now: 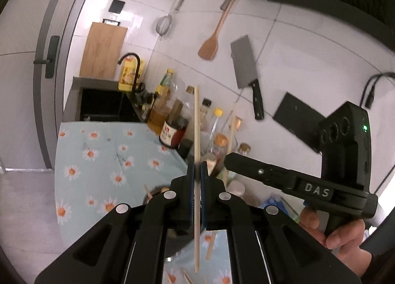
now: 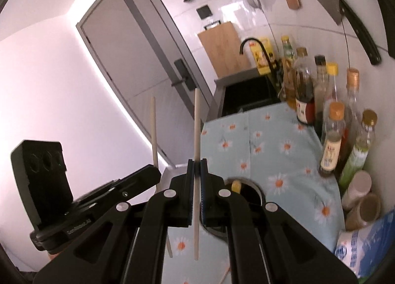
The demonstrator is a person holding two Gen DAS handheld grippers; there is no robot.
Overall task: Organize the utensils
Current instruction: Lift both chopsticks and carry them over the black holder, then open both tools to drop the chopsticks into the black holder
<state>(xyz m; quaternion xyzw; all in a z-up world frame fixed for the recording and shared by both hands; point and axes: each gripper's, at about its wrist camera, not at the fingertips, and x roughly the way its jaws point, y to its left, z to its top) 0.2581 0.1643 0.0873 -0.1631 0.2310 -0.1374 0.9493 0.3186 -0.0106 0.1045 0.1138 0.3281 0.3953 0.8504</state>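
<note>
My left tongs [image 1: 197, 169] clenched one chopstick [image 1: 196, 120] upright; my right tongs [image 2: 197, 169] clenched a second chopstick [image 2: 196, 123] the same way. At five o'clock below the right tongs a round holder [image 2: 256, 187] sat on the daisy cloth [image 2: 284, 145], contents unclear.

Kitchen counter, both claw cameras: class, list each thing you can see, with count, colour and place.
Chopsticks: two held, pale wood, upright, one per claw.
Tablecloth: one, light blue with daisies, on counter.
Bottles: several, mixed, along wall.
Cleaver: one, grey, black handle, on wall.
Spatula: one, wooden, hanging.
Cutting board: one, wooden, behind sink.
Sink: one, black.
Left claw: black, shut on chopstick.
Right claw: black, shut on chopstick.
</note>
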